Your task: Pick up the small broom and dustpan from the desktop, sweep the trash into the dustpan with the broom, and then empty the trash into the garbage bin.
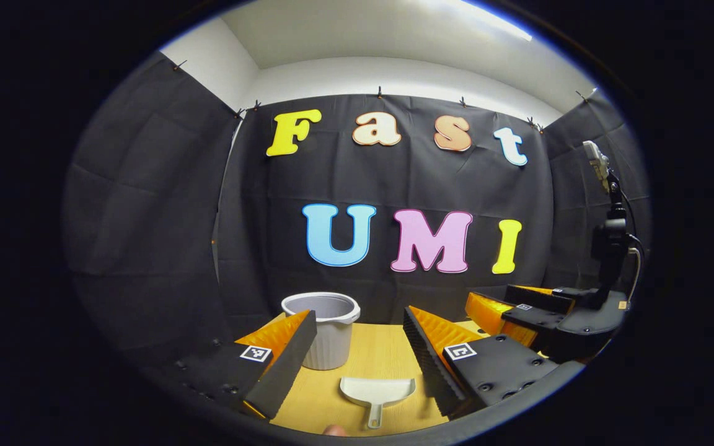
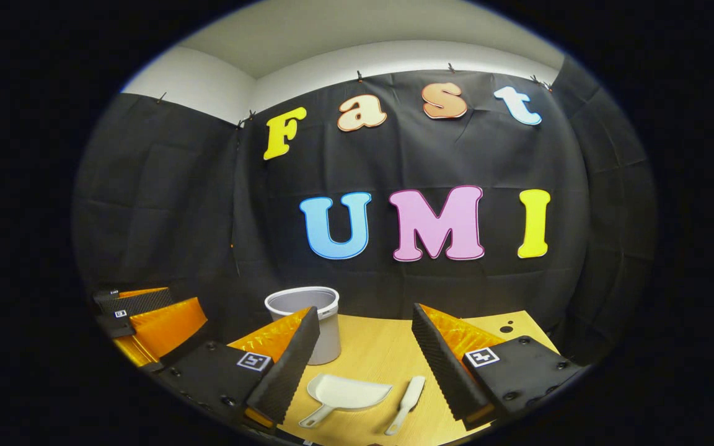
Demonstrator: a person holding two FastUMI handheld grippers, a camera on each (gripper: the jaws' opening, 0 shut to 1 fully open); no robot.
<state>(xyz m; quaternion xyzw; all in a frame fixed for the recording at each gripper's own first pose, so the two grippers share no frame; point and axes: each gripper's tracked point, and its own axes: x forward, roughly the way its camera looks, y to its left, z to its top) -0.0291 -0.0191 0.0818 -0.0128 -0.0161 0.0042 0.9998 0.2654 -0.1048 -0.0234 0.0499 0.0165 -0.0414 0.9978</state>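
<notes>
Both tongs, left [image 1: 357, 356] and right [image 2: 363, 359], gape apart above the counter [image 2: 382, 353]; dustpan [image 2: 348, 393] at six o'clock, broom [image 2: 408, 399] beside, bin [image 2: 310, 319] perhaps near the back edge at eleven.

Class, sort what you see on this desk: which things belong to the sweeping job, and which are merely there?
Job:
dustpan
broom
bin

Merely there:
desk
dark spots on the desk
</notes>
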